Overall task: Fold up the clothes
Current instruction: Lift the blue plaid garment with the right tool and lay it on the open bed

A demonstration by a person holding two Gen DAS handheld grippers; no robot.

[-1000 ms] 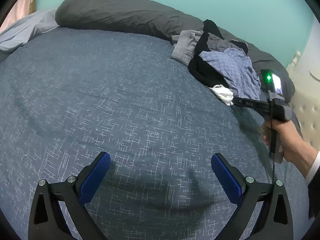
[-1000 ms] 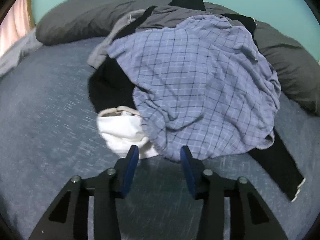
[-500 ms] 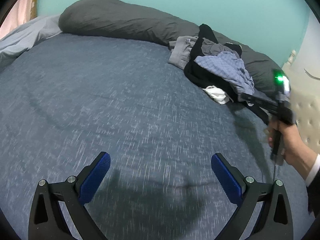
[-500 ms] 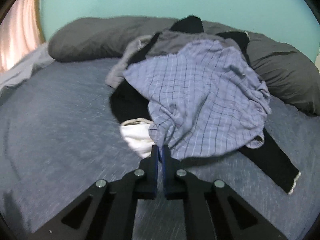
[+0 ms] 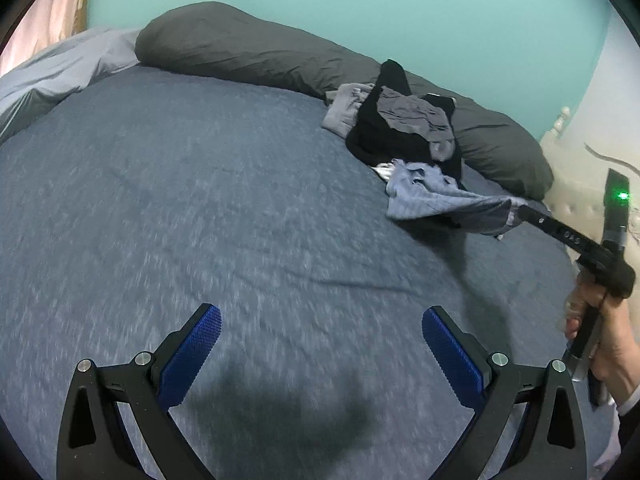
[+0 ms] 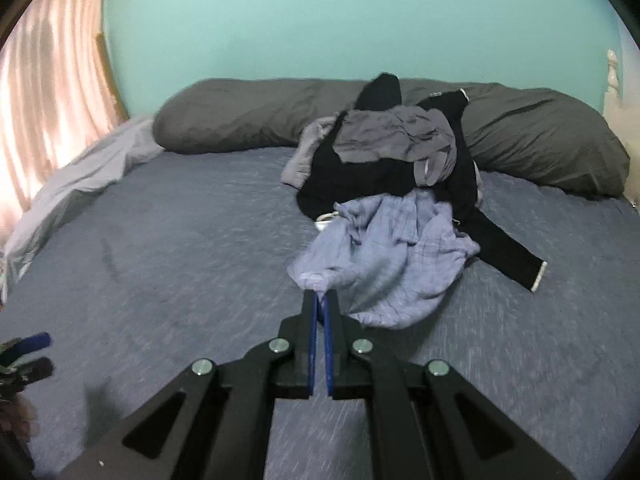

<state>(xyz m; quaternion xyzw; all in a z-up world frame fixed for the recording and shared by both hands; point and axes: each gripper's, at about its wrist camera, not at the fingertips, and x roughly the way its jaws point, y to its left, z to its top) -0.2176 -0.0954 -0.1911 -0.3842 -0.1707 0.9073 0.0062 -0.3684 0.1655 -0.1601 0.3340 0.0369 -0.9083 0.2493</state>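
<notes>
Shirt (image 6: 384,252) edge in right tongs (image 6: 320,300)

Crumpled blue checked shirt (image 6: 392,256), edge pinched & stretched off clothes pile (image 6: 392,160) on bed.

You have a bed (image 6: 168,264) spread with a blue-grey flecked cover in front of you. A long dark grey pillow (image 6: 240,114) lies across its far end against a teal wall (image 6: 320,20). A pale grey sheet (image 5: 60,76) bunches at the left edge (beside a pink curtain (image 6: 36,92)).
</notes>
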